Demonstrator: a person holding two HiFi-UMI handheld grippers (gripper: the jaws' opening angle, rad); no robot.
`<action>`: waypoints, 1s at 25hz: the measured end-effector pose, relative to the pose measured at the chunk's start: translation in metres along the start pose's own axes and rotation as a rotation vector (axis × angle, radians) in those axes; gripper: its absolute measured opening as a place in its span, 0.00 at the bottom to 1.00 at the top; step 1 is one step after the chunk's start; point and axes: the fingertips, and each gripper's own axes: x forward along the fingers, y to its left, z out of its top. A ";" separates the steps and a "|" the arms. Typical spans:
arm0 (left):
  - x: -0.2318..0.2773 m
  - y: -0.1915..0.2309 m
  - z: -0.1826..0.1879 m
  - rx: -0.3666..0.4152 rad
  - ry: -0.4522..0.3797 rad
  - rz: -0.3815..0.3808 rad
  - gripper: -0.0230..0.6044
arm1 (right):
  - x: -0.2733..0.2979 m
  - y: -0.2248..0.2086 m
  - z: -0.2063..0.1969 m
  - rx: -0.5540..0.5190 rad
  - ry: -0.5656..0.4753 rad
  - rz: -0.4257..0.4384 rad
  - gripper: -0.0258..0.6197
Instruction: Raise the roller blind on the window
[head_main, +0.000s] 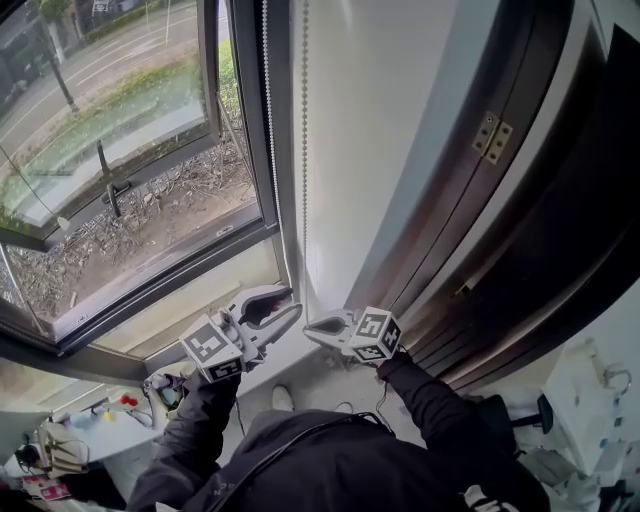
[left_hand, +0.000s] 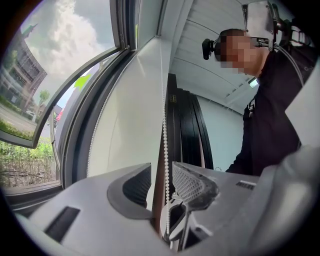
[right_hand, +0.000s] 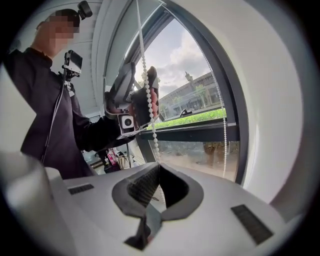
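Observation:
A white bead chain (head_main: 305, 150) hangs down the white reveal beside the window (head_main: 130, 150), and a second strand (head_main: 265, 120) runs along the dark window frame. My left gripper (head_main: 292, 303) is open, its jaws standing either side of the bead chain (left_hand: 164, 135) without pressing it. The left gripper's (left_hand: 161, 175) ribbed right pad lies close to the beads. Just below and to the right, my right gripper (head_main: 308, 325) is shut on the same strand. In the right gripper view the bead chain (right_hand: 149, 110) passes the left gripper (right_hand: 145, 95) and ends in the right gripper's (right_hand: 157, 172) closed jaws.
A dark wooden door frame with a brass hinge (head_main: 493, 137) stands close on the right. The window sill (head_main: 200, 310) lies under the left gripper. A cluttered desk (head_main: 70, 440) sits low at the left. The person's dark sleeves (head_main: 430, 410) fill the bottom.

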 end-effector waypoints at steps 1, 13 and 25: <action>0.000 0.000 -0.001 -0.005 0.001 0.001 0.23 | -0.001 -0.001 0.000 0.004 0.003 0.001 0.05; -0.007 -0.006 0.002 -0.040 -0.014 0.032 0.23 | 0.002 0.010 0.009 -0.083 -0.009 -0.021 0.05; -0.027 -0.001 -0.007 -0.040 -0.007 0.105 0.23 | -0.022 0.014 0.070 -0.126 -0.178 -0.133 0.46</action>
